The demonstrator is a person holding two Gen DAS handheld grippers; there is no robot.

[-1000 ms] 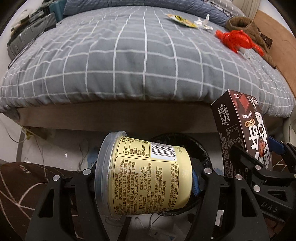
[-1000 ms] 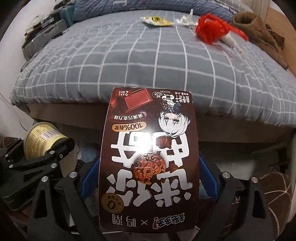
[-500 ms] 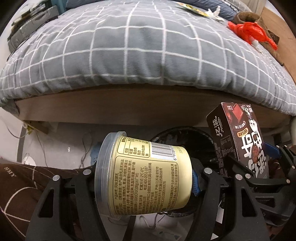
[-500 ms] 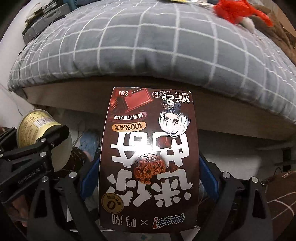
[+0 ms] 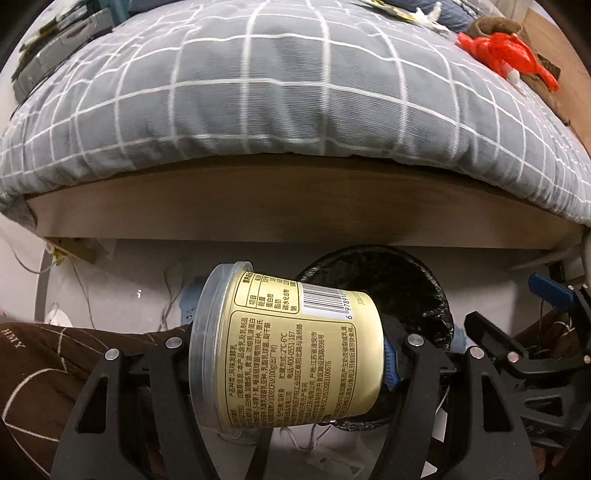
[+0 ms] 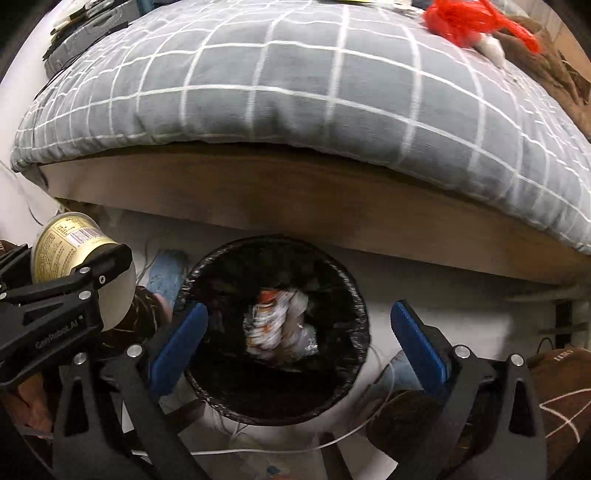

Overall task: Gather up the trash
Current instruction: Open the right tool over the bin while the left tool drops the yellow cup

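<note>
Down by the floor, at the left, the left gripper [image 5: 291,354] is clenching a pale yellow yogurt cup [image 5: 295,350] that is lying sideways between its 2 fingers, clear lid end to the left and base against the blue pad on the right. Beneath it, a brown trouser leg with thin white lines [image 5: 48,354] is showing at the lower left. In the right wrist view the same cup [image 6: 70,251] is sitting at the far left, just beside the bin and not over its opening.

Moving toward the middle, a round black-lined trash bin [image 6: 354,306] is standing on the white floor against the wooden bed frame [image 6: 258,199], and crumpled white and orange wrappers [image 6: 277,325] are lying inside it. The right gripper [image 6: 299,339] is hanging directly above the bin mouth with its jaws spread wide, having just been opening, and nothing is sitting between its blue pads [image 6: 184,336]. No box is visible in it.

Above, a grey quilt with a white grid [image 5: 295,92] is covering the bed. Further right on the quilt, a red plastic bag [image 5: 506,55] is lying near a brown cloth [image 6: 554,62], and a yellow wrapper [image 5: 388,9] is lying at the top edge.
</note>
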